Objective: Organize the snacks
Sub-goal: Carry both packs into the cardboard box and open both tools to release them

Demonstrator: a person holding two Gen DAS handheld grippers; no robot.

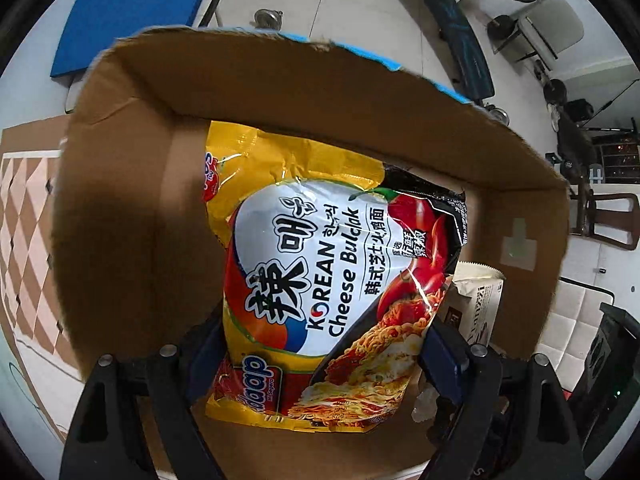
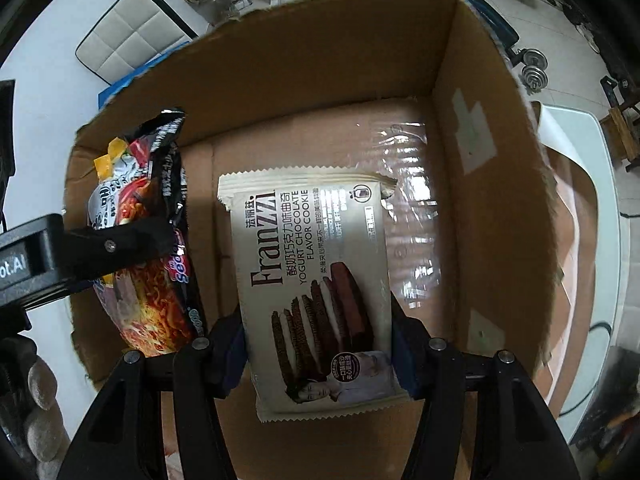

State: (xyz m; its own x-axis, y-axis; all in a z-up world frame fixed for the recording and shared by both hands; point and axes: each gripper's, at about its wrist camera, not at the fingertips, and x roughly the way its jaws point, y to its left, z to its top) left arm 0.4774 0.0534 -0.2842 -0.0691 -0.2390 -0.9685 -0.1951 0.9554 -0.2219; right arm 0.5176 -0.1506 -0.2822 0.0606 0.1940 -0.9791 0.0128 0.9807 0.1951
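Observation:
My left gripper (image 1: 320, 360) is shut on a yellow Korean Cheese Buldak noodle packet (image 1: 320, 264) and holds it inside an open cardboard box (image 1: 132, 184). My right gripper (image 2: 320, 356) is shut on a cream Franzzi yogurt chocolate cookie packet (image 2: 312, 276) and holds it inside the same box (image 2: 480, 208). In the right wrist view the noodle packet (image 2: 152, 264) hangs at the left, with the left gripper's finger (image 2: 108, 244) across it. The cookie packet's top (image 1: 480, 292) shows at the right in the left wrist view.
The box floor carries shiny tape (image 2: 412, 208). A checkered board (image 1: 24, 248) lies left of the box. A blue mat (image 1: 132, 12) and dumbbells (image 2: 534, 68) lie on the white floor beyond. A white padded stool (image 2: 132, 36) stands behind the box.

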